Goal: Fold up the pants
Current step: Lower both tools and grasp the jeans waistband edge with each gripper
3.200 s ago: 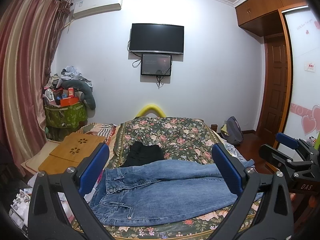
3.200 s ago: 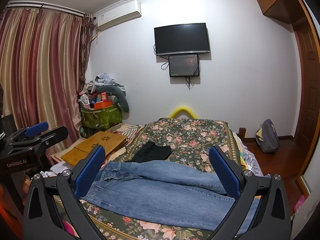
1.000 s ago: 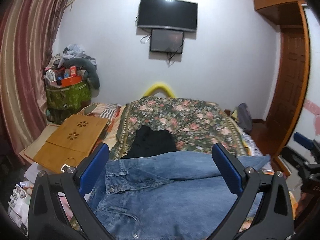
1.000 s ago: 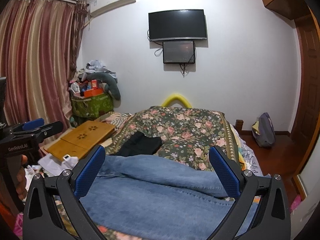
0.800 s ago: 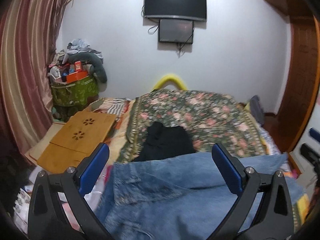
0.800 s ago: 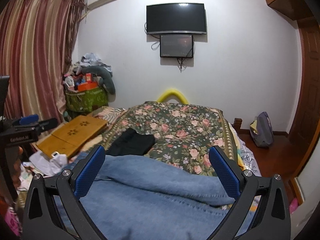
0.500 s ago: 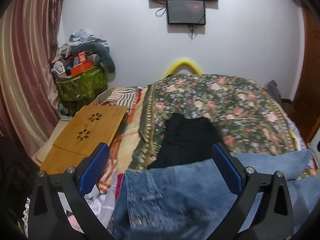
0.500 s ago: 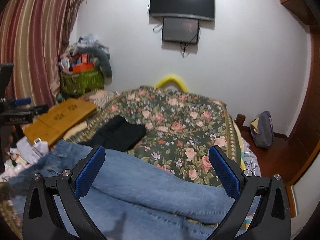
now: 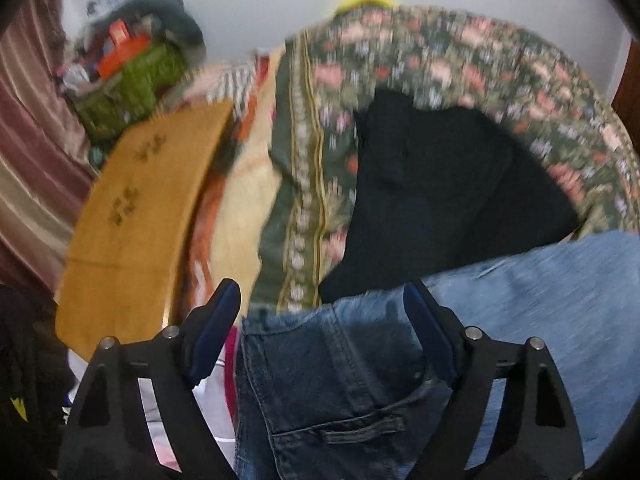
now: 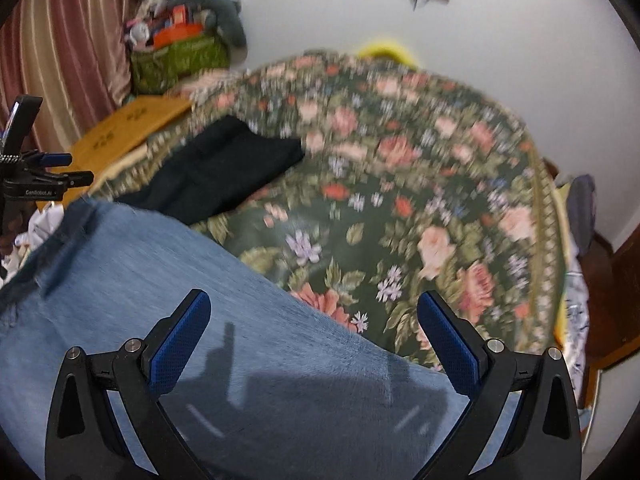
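Jaws of the left gripper (image 9: 322, 312) apart, just now closing a little, with the waistband corner of the blue jeans (image 9: 336, 364) between the two blue pads but not pressed by them; whether a pad already touches the denim cannot be told. Jaws of the right gripper (image 10: 314, 320) spread wide, holding nothing, poised over a leg of the same jeans (image 10: 168, 280) with its own shadow falling on the cloth.

Jeans lying flat across the near part of the bed (image 10: 420, 208), waist toward the left gripper, legs running toward the right one. Denim mid-blue, finely ribbed, with darker double seams, a belt loop and a pocket edge near the waist. Pads dotted with a fine rubber grain, set on black plastic fingers with round metal pins.

Bed covered by a dark green quilt with pink roses, white small flowers and a yellow striped border. Folded black garment (image 9: 440, 184) lying on the quilt just beyond the waistband, matte and soft. Flat bamboo tray (image 9: 132, 208) with flower-shaped cut-outs beside the bed on the left. Green patterned bag (image 10: 180, 60), stuffed with clutter, by the striped pink curtain (image 10: 72, 40). Both views blurred.
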Demonstrator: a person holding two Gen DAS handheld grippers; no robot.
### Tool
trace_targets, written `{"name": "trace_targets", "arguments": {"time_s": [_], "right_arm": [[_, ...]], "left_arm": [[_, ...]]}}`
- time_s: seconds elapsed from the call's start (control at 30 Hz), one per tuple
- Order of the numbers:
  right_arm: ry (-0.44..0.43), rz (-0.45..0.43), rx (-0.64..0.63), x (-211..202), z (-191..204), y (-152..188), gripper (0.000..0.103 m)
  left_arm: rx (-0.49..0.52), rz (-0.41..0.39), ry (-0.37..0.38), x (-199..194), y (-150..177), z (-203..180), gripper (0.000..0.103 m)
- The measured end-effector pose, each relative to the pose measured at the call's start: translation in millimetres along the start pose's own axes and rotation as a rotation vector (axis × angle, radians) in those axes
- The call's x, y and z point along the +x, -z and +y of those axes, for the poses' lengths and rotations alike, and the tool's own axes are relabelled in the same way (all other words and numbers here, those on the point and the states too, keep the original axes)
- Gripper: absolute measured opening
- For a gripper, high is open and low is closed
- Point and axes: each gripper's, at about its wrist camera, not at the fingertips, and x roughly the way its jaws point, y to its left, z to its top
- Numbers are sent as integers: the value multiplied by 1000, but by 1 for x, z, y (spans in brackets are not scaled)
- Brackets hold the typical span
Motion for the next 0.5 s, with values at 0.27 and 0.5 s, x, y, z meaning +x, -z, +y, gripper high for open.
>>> {"name": "trace_targets", "arguments": {"time_s": [0.27,0.5], "right_arm": [[-99,82,0,40,-10,1,98],[-151,64,5,37,-4,5,81]], "left_arm": [[-47,159,96,45,22,9,82],[82,143,-2,50,32,-31,57]]}}
